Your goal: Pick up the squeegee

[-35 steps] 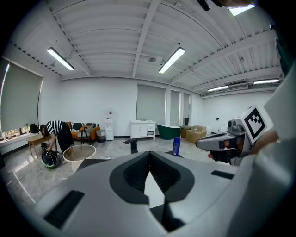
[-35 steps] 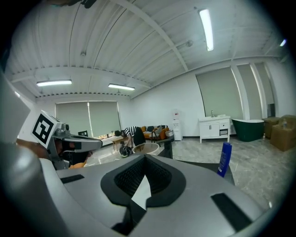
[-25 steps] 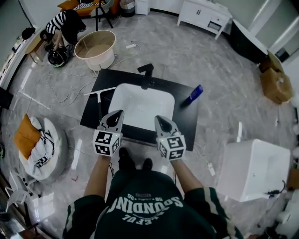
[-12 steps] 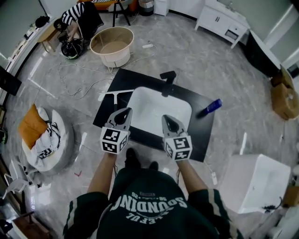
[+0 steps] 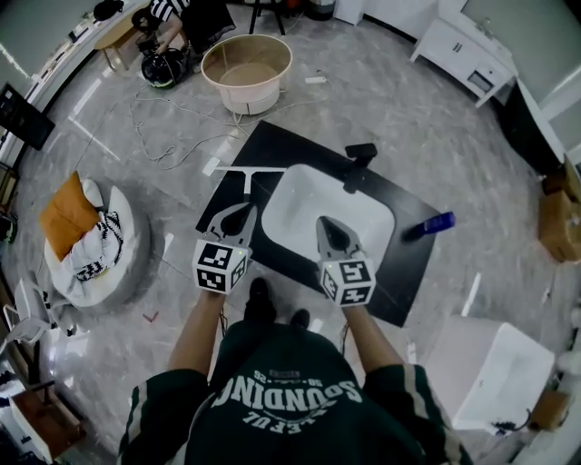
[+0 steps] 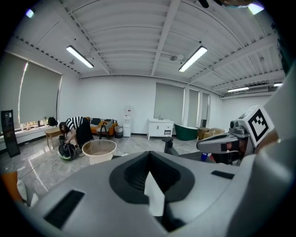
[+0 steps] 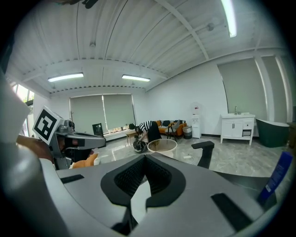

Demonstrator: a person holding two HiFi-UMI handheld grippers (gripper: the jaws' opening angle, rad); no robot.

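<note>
The squeegee lies on the left part of a black counter, left of the white sink; its pale blade is at the far end and its dark handle points toward me. My left gripper is shut and empty, with its tip just short of the handle's near end. My right gripper hovers over the sink's near edge, also shut and empty. In the left gripper view the left gripper hides the squeegee and the right gripper shows at the side. The right gripper view shows the right gripper and no squeegee.
A black faucet stands behind the sink and a blue bottle lies on the counter's right. A beige tub, floor cables and a crouching person are beyond. A beanbag sits left, a white box right.
Both grippers have moved forward toward the counter, still shut. The left tip has come close to the squeegee handle's near end. The counter sits nearer the middle of the view.
</note>
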